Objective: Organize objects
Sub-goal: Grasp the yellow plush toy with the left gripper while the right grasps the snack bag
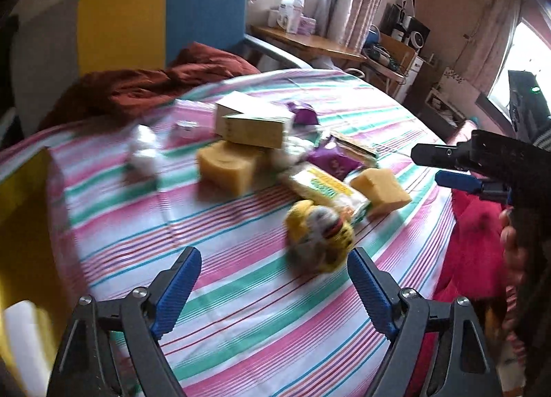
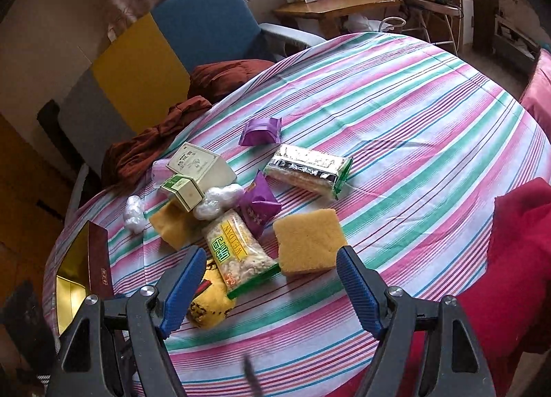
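- Right wrist view: the right gripper is held spread, nothing pinched, above the pink, green and white striped bedsheet.
- A clear green-edged snack packet is seen just beyond its fingers, touching a yellow square sponge.
- A yellow plush toy is partly covered by that packet.
- The left gripper is likewise spread and empty.

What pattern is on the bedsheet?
The bedsheet has pink, green and white stripes with thin blue lines; clearest in the right wrist view.
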Tool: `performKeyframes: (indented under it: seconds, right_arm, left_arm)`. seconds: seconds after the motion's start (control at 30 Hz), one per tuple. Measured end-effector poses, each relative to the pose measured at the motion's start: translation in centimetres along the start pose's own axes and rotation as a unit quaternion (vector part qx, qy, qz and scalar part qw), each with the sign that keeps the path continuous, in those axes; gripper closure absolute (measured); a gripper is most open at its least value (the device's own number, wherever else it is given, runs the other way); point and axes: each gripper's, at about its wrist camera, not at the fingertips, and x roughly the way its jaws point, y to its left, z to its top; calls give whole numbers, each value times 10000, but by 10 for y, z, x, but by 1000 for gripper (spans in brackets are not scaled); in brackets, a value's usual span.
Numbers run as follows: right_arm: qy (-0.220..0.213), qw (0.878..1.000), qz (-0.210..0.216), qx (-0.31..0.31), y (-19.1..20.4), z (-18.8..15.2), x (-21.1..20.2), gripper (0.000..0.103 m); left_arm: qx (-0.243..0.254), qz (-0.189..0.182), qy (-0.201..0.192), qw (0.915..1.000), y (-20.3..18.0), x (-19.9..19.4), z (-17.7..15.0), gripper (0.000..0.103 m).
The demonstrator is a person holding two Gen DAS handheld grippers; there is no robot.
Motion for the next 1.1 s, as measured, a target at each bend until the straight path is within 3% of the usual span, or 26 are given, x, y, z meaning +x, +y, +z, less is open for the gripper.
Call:
performKeyframes:
  seconds: [0.3,0.37,0.43,0.5,0.67,0.9,0.97,1.0,1.07,1.1]
  right_arm:
    - [141,9995,32,-269,8,11,12,24]
    - [232,9990,61,-371,13,14,18,24]
    - [391,9976,133,-553,21,16,26,24]
    - [593,9950,195,-776,31,17,35,24]
    - [1252,9777,-93,-1685,68,13,71,24]
    - [2108,9493,-678,-2231,86,3,132,26]
    - [2213,9436,-839,-2314,86,-3,143,42]
    - [2228,9421,-876,-2347,85,-6,146,42]
    - [2141,9451,-806,-2334,86,-8,140,56]
    - [2127,9467,-742,-2305,86,-9,137,56]
  left_arm:
    - [-192,-249,335,9989,-13,53,20,20]
    - [-139,-327,467,9983,-14,66,21,31]
    - [-210,-634,648,9957,-12,74,19,49]
    - [-276,-756,632,9948,-8,72,15,54]
    - [-254,-810,517,9951,1,51,3,63]
    - [-386,-746,431,9955,21,24,-15,65]
    - [-411,-666,384,9962,24,18,-19,65]
    - [-419,-647,360,9964,26,14,-19,65]
    - [-445,-625,305,9966,30,7,-21,65]
    - [-446,-601,265,9968,31,3,-23,65]
